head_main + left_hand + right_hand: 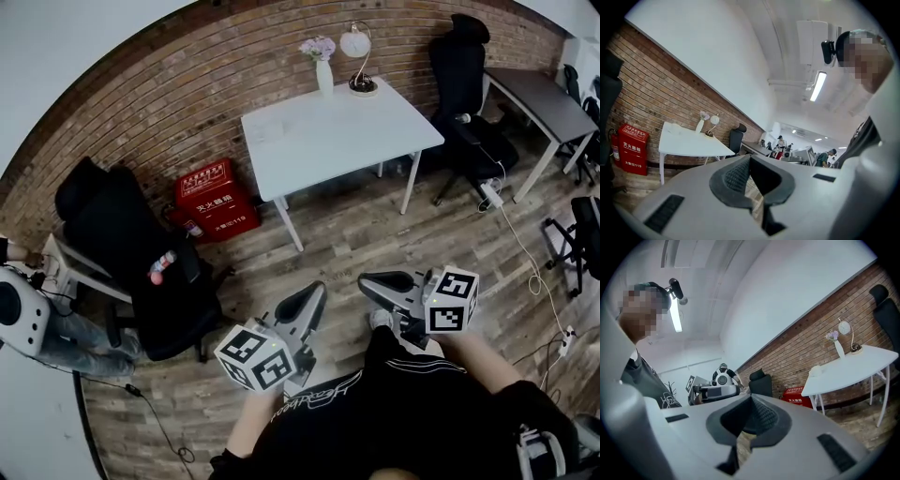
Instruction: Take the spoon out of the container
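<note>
No spoon shows in any view. A pale, see-through container (267, 127) sits on the left part of the white table (356, 141) by the brick wall, and it shows as a whitish lump (815, 371) in the right gripper view. I cannot tell what it holds. Both grippers hover close to the person's body, well short of the table. My left gripper (315, 292) is shut with nothing between its jaws, its tips meeting (750, 157). Beside it, my right gripper (371, 280) is shut and empty too (751, 397).
A vase of flowers (323, 66) and a globe lamp (358, 56) stand at the table's back edge. A red fire-extinguisher box (214, 200) and a black chair (131, 248) are at left; another black chair (464, 84) and a grey desk (539, 103) at right. Cables (530, 272) cross the wooden floor.
</note>
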